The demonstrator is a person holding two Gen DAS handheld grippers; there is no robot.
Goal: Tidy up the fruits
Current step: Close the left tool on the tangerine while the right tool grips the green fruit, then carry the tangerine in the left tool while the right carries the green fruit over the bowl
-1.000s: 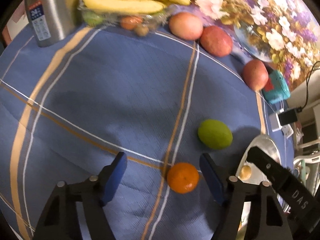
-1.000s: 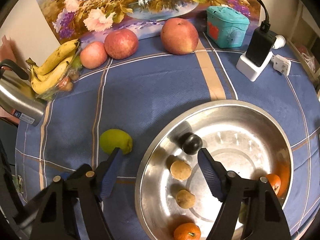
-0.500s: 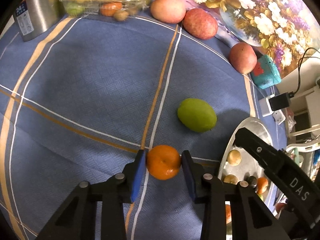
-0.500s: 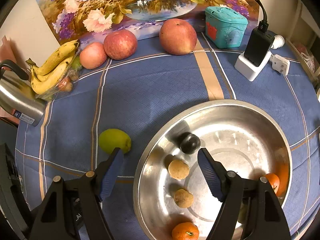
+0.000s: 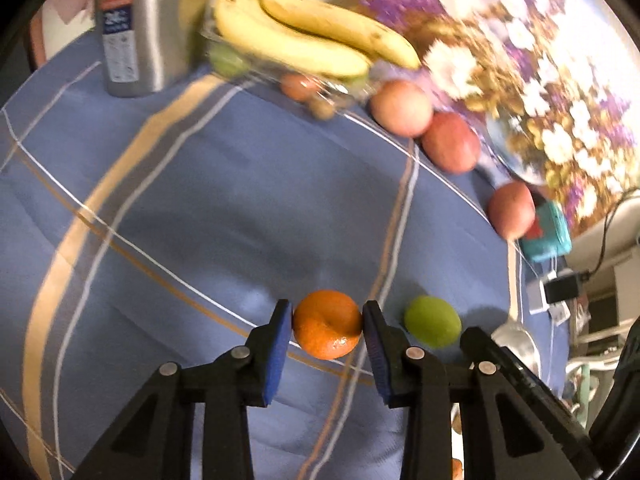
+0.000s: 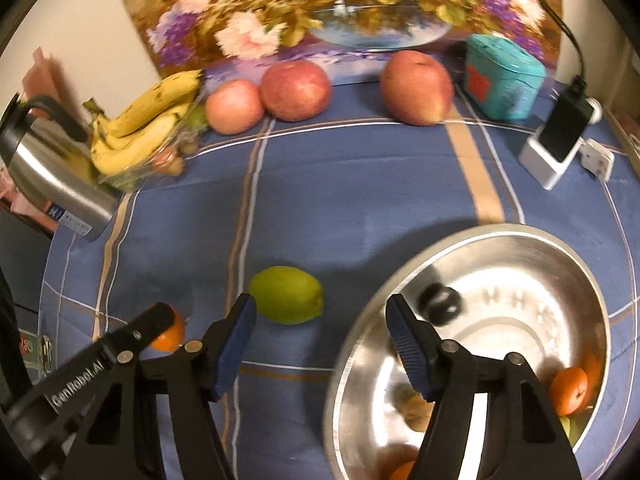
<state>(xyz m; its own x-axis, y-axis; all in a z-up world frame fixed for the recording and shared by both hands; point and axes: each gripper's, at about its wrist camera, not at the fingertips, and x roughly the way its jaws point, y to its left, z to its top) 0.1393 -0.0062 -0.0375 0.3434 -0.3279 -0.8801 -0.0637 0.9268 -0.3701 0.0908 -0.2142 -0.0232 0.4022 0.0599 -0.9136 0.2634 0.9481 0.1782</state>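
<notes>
My left gripper [image 5: 327, 326] is shut on an orange mandarin [image 5: 328, 324], held between its blue pads over the blue checked tablecloth; the mandarin also shows at the left of the right wrist view [image 6: 168, 330]. A green lemon-shaped fruit [image 5: 432, 321] [image 6: 286, 294] lies just right of it on the cloth. My right gripper [image 6: 320, 320] is open and empty, above the gap between the green fruit and the steel bowl [image 6: 584, 268]. The bowl holds mandarins [image 6: 570, 390], a dark round fruit [image 6: 440, 304] and small brown fruits.
At the back are three apples [image 6: 294, 90] [image 6: 416, 88] [image 6: 234, 106], bananas [image 6: 140, 132] on a clear tray, a steel kettle [image 6: 44, 176], a teal box [image 6: 504, 76], a charger with phone [image 6: 556, 140] and a flower painting [image 6: 340, 8].
My left gripper closed on the mandarin and has lifted and tilted back with it. My right gripper shifted left and tilted up, away from the bowl's middle.
</notes>
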